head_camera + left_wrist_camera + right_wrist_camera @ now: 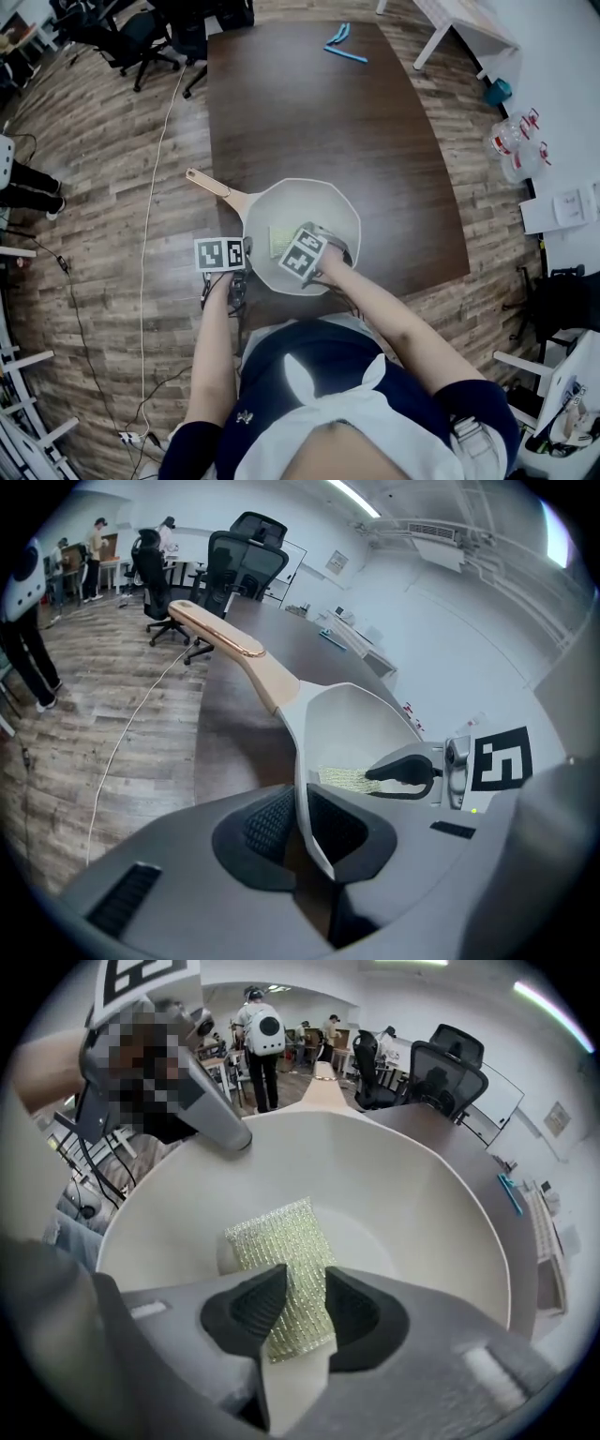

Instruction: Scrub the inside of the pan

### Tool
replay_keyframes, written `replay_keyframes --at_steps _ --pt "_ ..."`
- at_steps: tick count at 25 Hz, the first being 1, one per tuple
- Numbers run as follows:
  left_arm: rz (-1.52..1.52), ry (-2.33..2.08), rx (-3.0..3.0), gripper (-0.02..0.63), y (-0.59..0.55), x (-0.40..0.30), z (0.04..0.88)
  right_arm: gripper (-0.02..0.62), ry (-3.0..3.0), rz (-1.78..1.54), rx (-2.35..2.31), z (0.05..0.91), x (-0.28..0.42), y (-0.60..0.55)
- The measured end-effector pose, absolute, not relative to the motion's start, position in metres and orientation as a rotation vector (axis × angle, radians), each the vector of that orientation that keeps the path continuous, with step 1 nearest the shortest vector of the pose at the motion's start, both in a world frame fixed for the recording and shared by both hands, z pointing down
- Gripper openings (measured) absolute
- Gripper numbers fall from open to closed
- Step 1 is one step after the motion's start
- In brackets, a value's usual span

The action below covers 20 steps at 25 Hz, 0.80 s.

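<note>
Head view looks down on a deep, cream-white pan (314, 199) with a light wooden handle (214, 185), set near the edge of a dark brown table (319, 112). The left claw (302, 822) is clamped on the pan's near rim, one pad inside the wall and one outside, and the handle stretches away ahead of it and to its left. The right claw (302, 1290) points steeply down into the pan with its jaws parted. Directly under it a yellow-green mesh sponge (281, 1246) lies flat on the pan floor, running through the gap between the pads and out beyond the tips, and the pads do not squeeze it. Around the right claw the pan's inside is smooth and evenly pale, with sloping walls rising on every side. The left claw's grip sits on the rim beyond the sponge.
</note>
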State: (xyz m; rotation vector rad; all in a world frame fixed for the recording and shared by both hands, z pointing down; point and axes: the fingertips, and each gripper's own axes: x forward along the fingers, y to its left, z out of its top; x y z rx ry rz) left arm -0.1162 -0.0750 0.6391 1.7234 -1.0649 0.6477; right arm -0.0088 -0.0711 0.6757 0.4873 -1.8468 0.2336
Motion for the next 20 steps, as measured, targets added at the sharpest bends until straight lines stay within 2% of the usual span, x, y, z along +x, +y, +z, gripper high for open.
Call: replay_keyframes --at_steps 2,5,6,11,18,20 --pt "0.649 -1.063 1.77 0.031 -0.076 -0.117 0.633 0.127 -1.882 0.258 0.529 0.666 -0.007 -0.072" --pt "0.631 -1.034 1.841 0.165 -0.077 -0.116 0.62 0.127 -1.937 0.282 0.578 0.652 -0.005 -0.073" --pt "0.631 -1.033 1.857 0.18 -0.077 -0.116 0.615 0.127 -1.957 0.295 0.594 0.648 -0.003 -0.074" --pt "0.614 -1.097 1.95 0.181 -0.076 -0.122 0.587 0.126 -2.076 0.413 0.62 0.62 -0.004 -0.069" --pt "0.505 -1.108 2.129 0.179 -0.067 -0.095 0.529 0.112 -2.307 0.53 0.677 0.567 -0.018 -0.058" --pt "0.482 -1.073 2.183 0.179 -0.063 -0.083 0.516 0.017 -2.352 0.519 0.689 0.552 -0.021 -0.054"
